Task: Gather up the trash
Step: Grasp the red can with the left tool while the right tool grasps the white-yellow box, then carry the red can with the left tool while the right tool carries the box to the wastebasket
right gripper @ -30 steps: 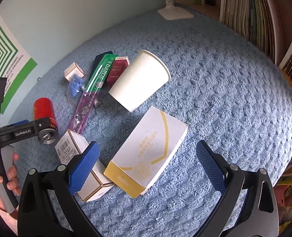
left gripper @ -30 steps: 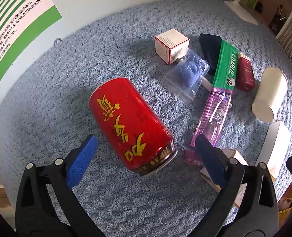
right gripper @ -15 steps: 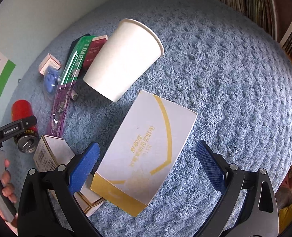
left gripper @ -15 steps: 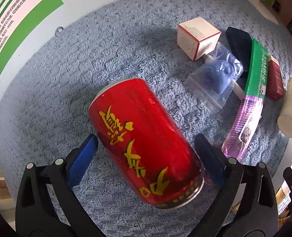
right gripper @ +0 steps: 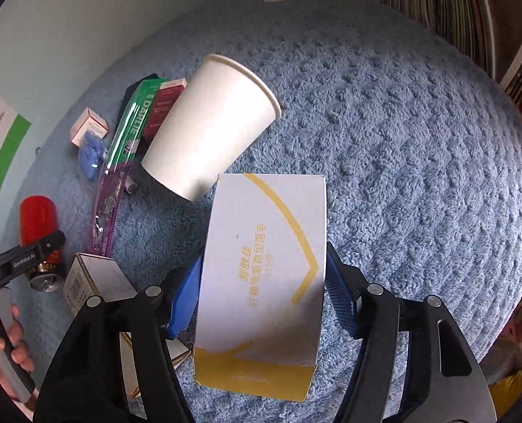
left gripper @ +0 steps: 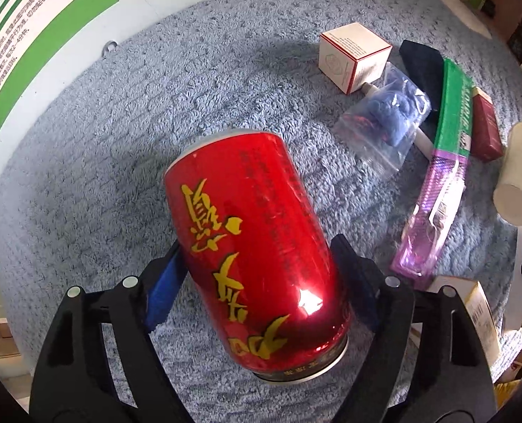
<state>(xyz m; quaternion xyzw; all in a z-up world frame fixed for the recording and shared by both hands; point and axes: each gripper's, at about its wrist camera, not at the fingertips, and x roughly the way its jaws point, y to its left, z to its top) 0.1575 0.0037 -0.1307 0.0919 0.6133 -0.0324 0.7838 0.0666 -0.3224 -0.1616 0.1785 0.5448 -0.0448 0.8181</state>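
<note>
Trash, two pieces in hand. Item one: red can point(left gripper: 257, 257), lying on its side on the blue rug point(left gripper: 162, 98), its long axis running away from our left gripper point(left gripper: 257, 275) and slightly aslant, silver end nearest the camera. Our blue pads point(left gripper: 164, 290) stand either side of its body, across the long axis; the jaws have just been closing with the can between them, and they look pressed to its flanks.

Item two: white-and-yellow carton point(right gripper: 261, 282), flat on the same rug, long axis pointing away from our right gripper point(right gripper: 262, 292), yellow end towards us. These jaws too have just been closing on the carton, and the pads point(right gripper: 185, 299) appear seated on its two long edges.

We judge both pieces ready to lift; each hand is nearest its own item.

Lying about, untouched: paper cup point(right gripper: 211, 127) on its side, just beyond the carton; green-and-purple toothbrush pack point(left gripper: 441, 172); clear bag point(left gripper: 388, 120) with blue contents; small white cube box point(left gripper: 352, 56); maroon box point(left gripper: 485, 130).
</note>
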